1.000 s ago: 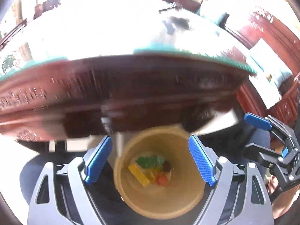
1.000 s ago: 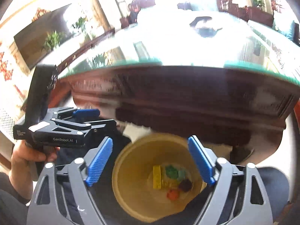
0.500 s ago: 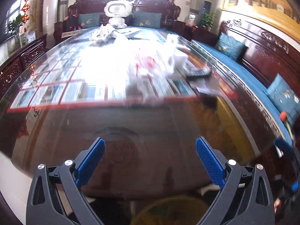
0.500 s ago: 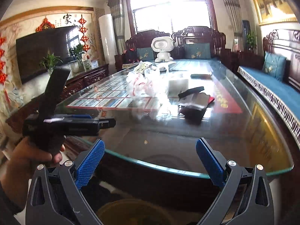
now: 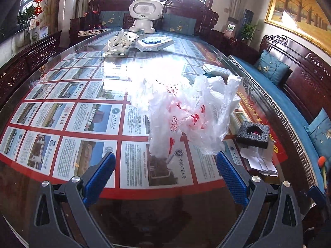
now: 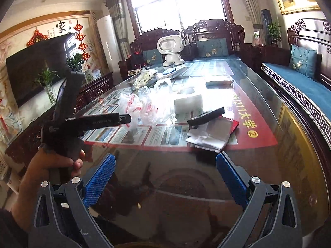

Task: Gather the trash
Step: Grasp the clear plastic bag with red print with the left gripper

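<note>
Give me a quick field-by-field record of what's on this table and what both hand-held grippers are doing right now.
surface: glass-topped dark wood table
nearest trash: crumpled clear plastic bag with red print
right of the bag: black foam block with a round cut-out, on white papers
far end: white toy robot
left hand-held gripper: open, empty, jaws just widened
right hand-held gripper: open, empty, jaws just widened

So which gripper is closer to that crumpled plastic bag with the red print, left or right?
Left. The left gripper points straight at the plastic bag, just short of it, open. The right gripper sits farther back toward the black foam side, also open.
</note>
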Demonstrator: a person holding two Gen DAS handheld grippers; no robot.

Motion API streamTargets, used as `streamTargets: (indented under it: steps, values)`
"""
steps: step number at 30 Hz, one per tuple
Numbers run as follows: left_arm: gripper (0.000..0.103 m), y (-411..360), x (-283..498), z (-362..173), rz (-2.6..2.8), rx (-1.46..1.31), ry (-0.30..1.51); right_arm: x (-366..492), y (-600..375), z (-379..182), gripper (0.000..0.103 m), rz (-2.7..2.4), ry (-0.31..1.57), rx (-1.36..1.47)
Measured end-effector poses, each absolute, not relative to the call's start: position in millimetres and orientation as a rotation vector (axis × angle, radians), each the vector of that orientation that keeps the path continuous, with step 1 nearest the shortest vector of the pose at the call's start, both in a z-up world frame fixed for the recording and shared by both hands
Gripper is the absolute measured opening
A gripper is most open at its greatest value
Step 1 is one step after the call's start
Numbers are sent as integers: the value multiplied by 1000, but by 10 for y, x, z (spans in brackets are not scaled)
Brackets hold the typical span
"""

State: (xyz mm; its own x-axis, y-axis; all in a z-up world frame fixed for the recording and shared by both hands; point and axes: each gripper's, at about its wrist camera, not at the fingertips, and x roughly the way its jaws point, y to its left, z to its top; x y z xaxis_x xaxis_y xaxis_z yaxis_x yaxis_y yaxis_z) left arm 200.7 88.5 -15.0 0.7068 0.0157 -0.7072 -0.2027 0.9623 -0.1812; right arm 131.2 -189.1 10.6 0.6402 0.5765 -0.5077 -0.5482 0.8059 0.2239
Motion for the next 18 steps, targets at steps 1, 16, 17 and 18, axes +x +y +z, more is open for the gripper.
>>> streamTargets:
  steps: [1, 16, 17, 18]
  values:
    - [97, 900, 2059, -167, 111, -255, 779, 1351, -1865, 127, 95, 644, 599, 51]
    - [74, 1080, 2505, -412, -11, -301, 810, 2153, -1210, 237, 95, 669, 608, -23]
    - [57, 1081, 2528, -437, -22, -305, 827, 2189, -1208, 232, 95, 663, 612, -24]
    - [52, 1082, 2545, -460, -25, -307, 839, 2213, -1219, 222, 95, 653, 614, -24]
